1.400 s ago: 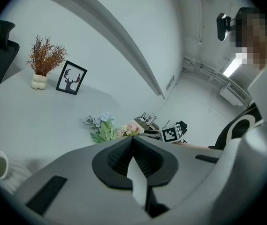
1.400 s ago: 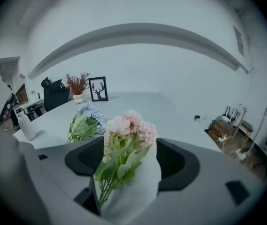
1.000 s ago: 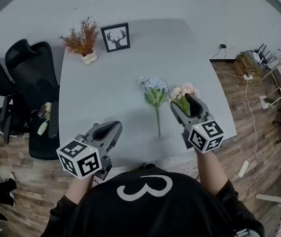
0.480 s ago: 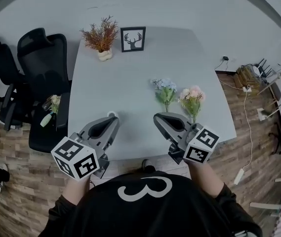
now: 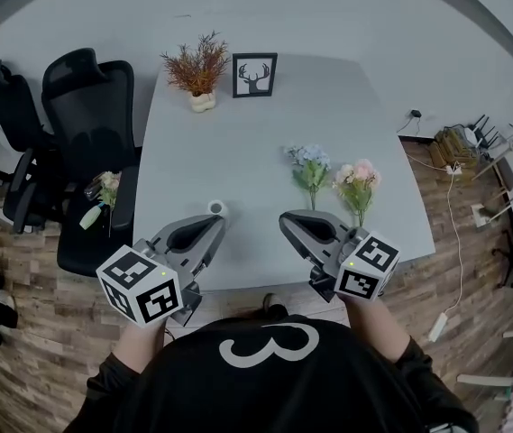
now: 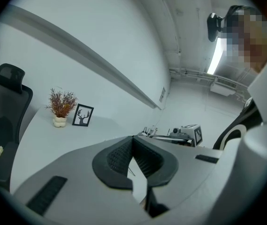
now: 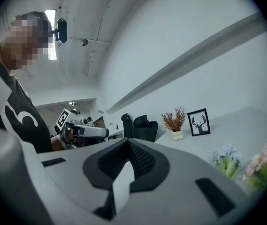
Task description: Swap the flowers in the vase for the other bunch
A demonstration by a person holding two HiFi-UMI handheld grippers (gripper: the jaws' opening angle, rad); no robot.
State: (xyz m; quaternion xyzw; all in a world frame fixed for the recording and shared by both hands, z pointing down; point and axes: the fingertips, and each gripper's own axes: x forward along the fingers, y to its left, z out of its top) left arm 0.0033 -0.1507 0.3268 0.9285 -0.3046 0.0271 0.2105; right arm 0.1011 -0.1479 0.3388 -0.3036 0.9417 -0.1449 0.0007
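The left claw (image 5: 212, 231) and right claw (image 5: 288, 223) are held clenched on nothing over the near edge of the counter (image 5: 238, 142). A white "3" (image 5: 270, 345) is read on the person's black shirt (image 5: 346, 395).

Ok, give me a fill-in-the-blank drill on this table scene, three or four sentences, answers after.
The framed picture shows a ___ with antlers.
The dried plant beside it stands in a ___ pot.
In the head view the blue flower bunch lies ___ of the pink flower bunch.
The jaws of the right gripper are ___, with nothing between them.
Missing words: deer; white; left; shut
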